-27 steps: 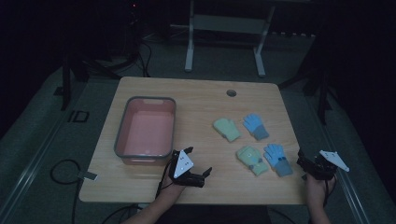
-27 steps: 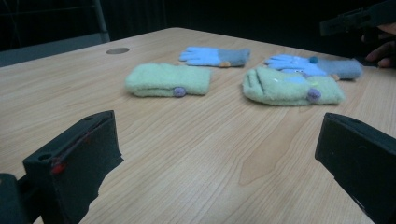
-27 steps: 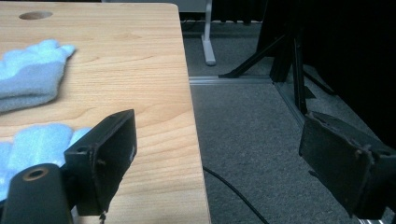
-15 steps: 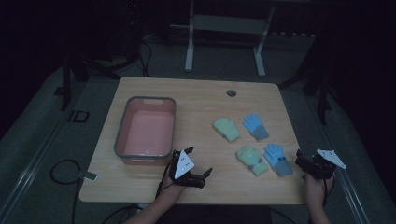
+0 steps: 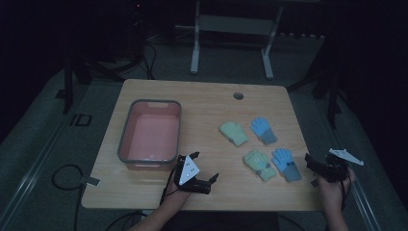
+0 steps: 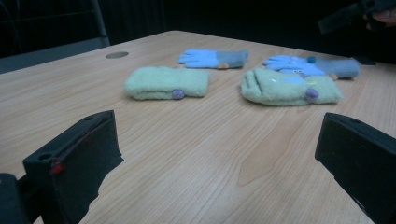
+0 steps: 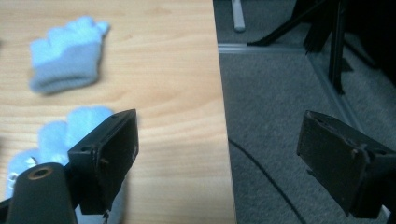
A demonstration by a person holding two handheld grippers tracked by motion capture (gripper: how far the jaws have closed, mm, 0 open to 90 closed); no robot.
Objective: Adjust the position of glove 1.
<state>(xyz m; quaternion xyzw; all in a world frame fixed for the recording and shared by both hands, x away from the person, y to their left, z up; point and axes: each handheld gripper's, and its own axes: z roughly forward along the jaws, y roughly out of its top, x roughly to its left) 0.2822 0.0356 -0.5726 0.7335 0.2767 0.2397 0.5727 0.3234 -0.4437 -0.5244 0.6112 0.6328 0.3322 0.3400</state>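
Two green gloves (image 5: pixel 234 133) (image 5: pixel 259 164) and two blue gloves (image 5: pixel 263 130) (image 5: pixel 286 164) lie flat on the right half of the wooden table (image 5: pixel 207 103). My left gripper (image 5: pixel 210 183) rests low near the front edge and points right at them. It is open with only bare wood between its jaws (image 6: pixel 217 135). In the left gripper view the nearer green gloves (image 6: pixel 167 83) (image 6: pixel 289 86) lie ahead, the blue ones (image 6: pixel 212 58) (image 6: pixel 310 65) behind. My right gripper (image 5: pixel 312 169) hovers at the table's right edge, open and empty (image 7: pixel 219 130), beside the near blue glove (image 7: pixel 70 133).
A pink bin with a grey rim (image 5: pixel 124 139) stands on the left half of the table, just behind the left hand. A round cable hole (image 5: pixel 238 96) sits near the back edge. Beyond the right edge is grey carpet (image 7: pixel 280 93) with a cable on it.
The right hand has crept slightly left toward the table edge. The left gripper and the gloves have stayed where they were.
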